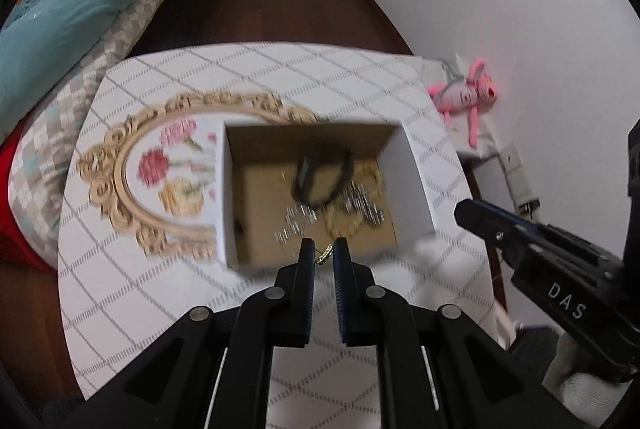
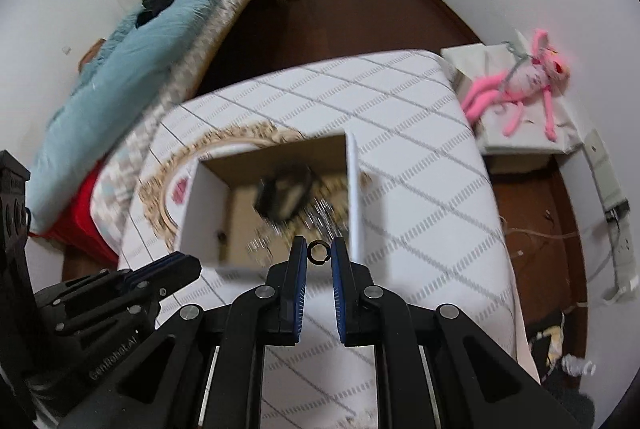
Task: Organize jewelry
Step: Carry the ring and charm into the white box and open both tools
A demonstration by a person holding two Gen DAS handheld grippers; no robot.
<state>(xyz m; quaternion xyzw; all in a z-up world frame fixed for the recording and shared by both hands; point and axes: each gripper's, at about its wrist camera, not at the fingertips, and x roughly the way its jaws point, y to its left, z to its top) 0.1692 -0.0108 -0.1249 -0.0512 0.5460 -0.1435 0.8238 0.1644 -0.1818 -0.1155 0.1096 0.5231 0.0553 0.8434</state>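
Note:
An open white cardboard box (image 1: 414, 181) stands on the table and holds a black band (image 1: 324, 175) and several silver and gold pieces (image 1: 356, 207). My left gripper (image 1: 324, 254) is shut on a small gold earring (image 1: 325, 254), above the box's near edge. My right gripper (image 2: 319, 253) is shut on a small dark ring (image 2: 319, 252), also above the near edge of the box (image 2: 355, 189). The right gripper also shows at the right in the left wrist view (image 1: 476, 215). The left gripper shows at the lower left in the right wrist view (image 2: 176, 269).
The table has a white cloth with grey diamond lines (image 1: 160, 309). An ornate gold oval tray with painted flowers (image 1: 132, 173) lies left of the box. A bed with a teal quilt (image 1: 72, 5) is at the left. A pink plush toy (image 2: 520, 85) lies on a side stand at the right.

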